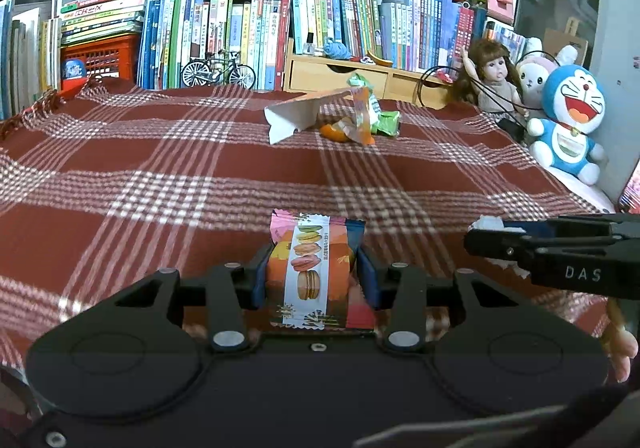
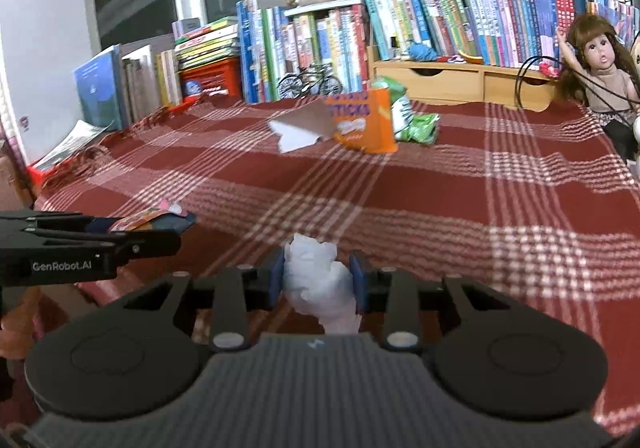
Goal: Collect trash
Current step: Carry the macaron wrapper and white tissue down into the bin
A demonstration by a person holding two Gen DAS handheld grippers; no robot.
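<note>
The left tongs [image 1: 312, 272] grip a macaron wrapper [image 1: 310, 268]; the right tongs [image 2: 318, 276] clamp a crumpled tissue [image 2: 320, 276]. Across bare plaid cloth [image 2: 460, 207], a trash pile [image 2: 360, 123] lies near the books [image 2: 320, 35]. A doll [image 2: 600, 71] guards the right edge.

Surface cloth [image 1: 160, 175]: red with white plaid. Near wrapper [image 1: 316, 268]: pink, orange, macaron print. Tissue [image 2: 320, 280]: white. Far box [image 2: 368, 119]: orange. Far bag [image 2: 420, 127]: green. Claw pads [image 2: 277, 280]: blue.
</note>
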